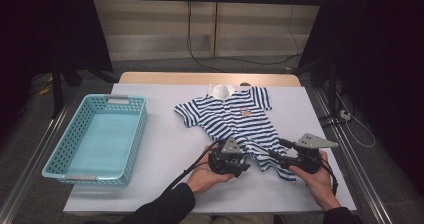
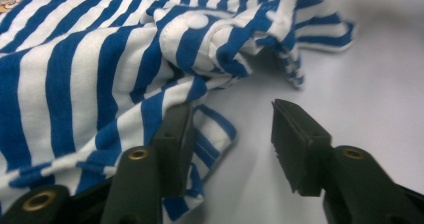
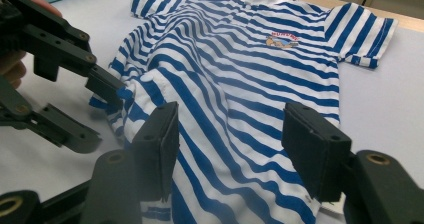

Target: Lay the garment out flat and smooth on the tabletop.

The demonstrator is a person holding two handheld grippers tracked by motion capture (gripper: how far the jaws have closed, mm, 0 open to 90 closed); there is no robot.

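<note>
With the striped baby romper (image 1: 235, 121) laid flat mid-bench, both the left gripper (image 1: 239, 165) and right gripper (image 1: 280, 153) were held open at its bottom hem, so probably only one layer would've been snagged and bunched.

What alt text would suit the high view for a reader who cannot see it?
A blue-and-white striped baby romper lies flat on a white-covered table, with a person's left tool and right tool at its near leg ends, both open. An empty light-blue perforated plastic basket sits at the table's left.
</note>
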